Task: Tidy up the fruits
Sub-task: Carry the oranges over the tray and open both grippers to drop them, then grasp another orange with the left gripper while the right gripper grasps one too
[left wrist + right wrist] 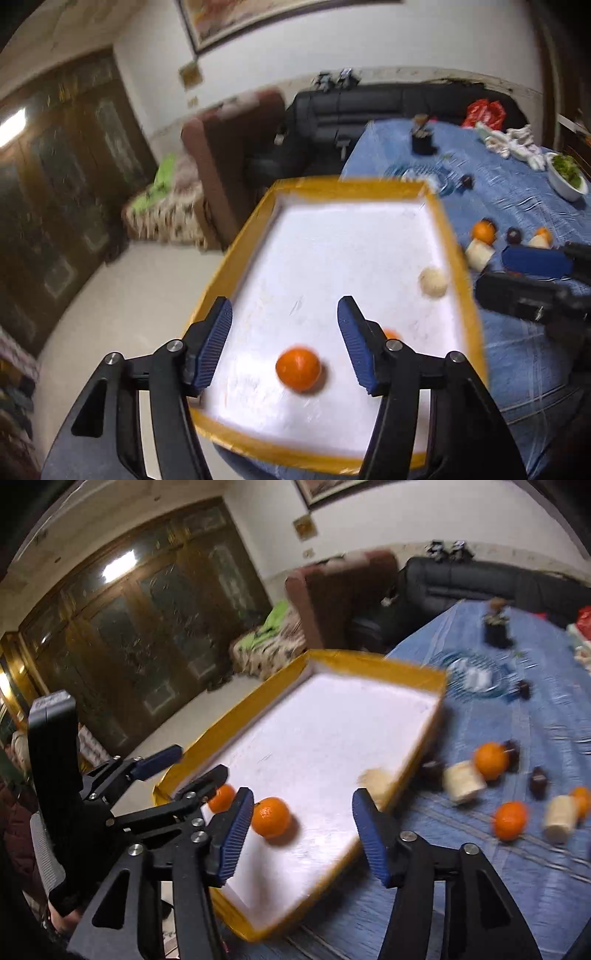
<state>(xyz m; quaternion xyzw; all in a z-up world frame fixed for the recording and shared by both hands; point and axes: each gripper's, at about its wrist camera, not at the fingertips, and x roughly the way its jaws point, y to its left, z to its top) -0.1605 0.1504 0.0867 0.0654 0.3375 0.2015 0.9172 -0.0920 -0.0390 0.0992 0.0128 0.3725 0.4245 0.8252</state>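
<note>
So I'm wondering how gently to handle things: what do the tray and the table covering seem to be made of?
The tray looks like light foam or card: a matte white floor with rims wrapped in glossy yellow-brown tape. That is a guess; blur hides the texture. The table covering looks like blue woven cloth, with pale stripes and small wrinkles.

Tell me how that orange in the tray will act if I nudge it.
The orange is round and sits loose on the tray's smooth white floor, so it will likely roll. The raised yellow rim should stop it. Its skin looks firm, so probably not fragile.
</note>
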